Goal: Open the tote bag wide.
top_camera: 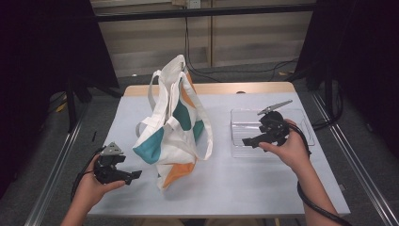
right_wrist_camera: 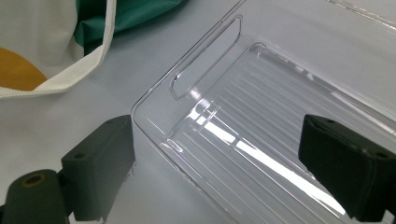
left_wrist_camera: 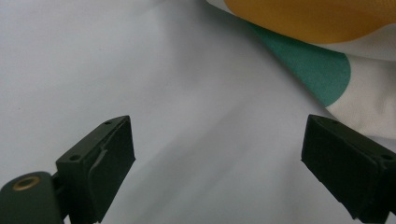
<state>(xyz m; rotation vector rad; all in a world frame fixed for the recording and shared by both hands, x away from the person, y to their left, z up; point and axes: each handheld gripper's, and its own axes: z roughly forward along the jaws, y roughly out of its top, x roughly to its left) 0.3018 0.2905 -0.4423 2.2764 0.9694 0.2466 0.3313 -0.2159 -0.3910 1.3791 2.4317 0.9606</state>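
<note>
Canvas tote bag point(top_camera: 171, 127): between both grippers
Left gripper point(top_camera: 136, 174): jaws apart, empty
Right gripper point(top_camera: 246, 141): jaws apart, over clear plastic tray point(top_camera: 240, 123)

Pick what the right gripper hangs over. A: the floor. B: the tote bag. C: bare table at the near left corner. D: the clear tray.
D: in the high view the right gripper sits over the clear tray, and the right gripper view shows the tray's ribbed floor between its open jaws, the tote bag off to the side.
</note>
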